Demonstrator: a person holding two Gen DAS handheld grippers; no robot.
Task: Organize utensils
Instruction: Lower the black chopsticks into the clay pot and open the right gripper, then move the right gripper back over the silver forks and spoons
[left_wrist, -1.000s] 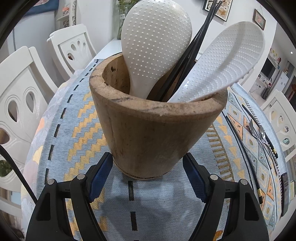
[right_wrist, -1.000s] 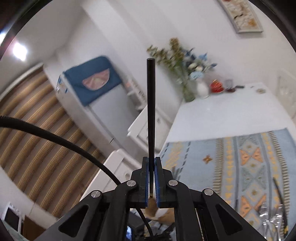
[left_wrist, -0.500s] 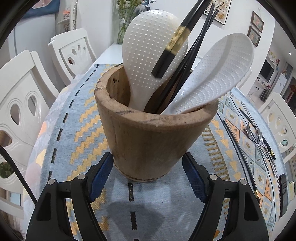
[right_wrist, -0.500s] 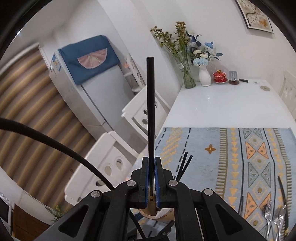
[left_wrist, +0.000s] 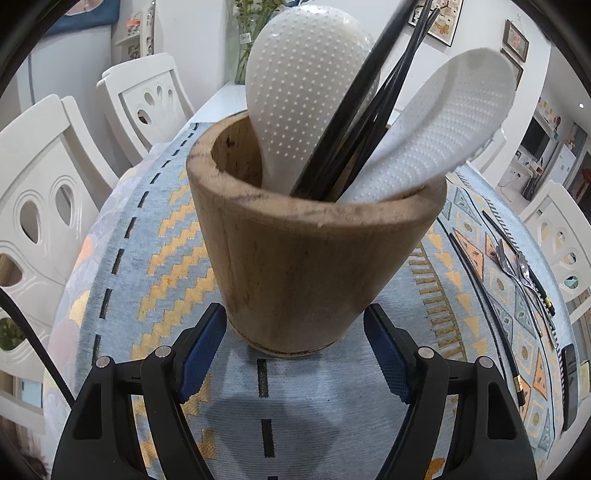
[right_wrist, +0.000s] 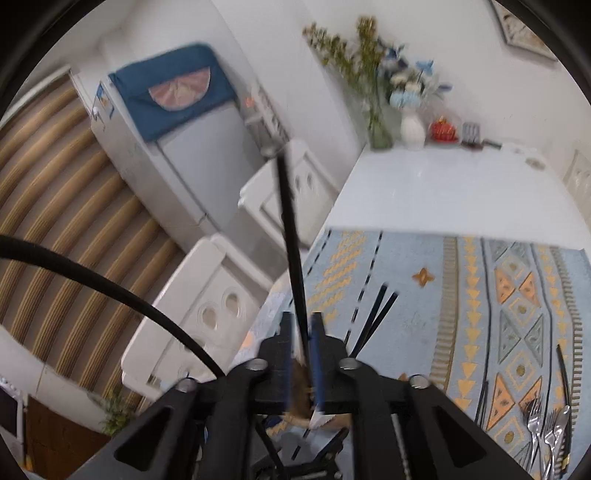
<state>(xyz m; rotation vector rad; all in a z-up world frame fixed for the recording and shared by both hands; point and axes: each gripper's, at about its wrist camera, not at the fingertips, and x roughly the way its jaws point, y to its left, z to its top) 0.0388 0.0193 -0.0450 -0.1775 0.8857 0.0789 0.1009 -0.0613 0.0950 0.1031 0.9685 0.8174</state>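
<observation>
Black chopstick (right_wrist: 291, 236) stands between opening right gripper (right_wrist: 301, 343) pads; left gripper (left_wrist: 295, 350) clamps the wooden utensil cup (left_wrist: 306, 258), angled downward.

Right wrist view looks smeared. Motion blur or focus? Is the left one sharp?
Right wrist view: motion blur, streaking the flowers, black chopstick and right gripper, whose jaws are opening. Left wrist view: sharp on the wooden holder and rice paddles; fisheye curves the chairs; soft shadow under the holder.
</observation>
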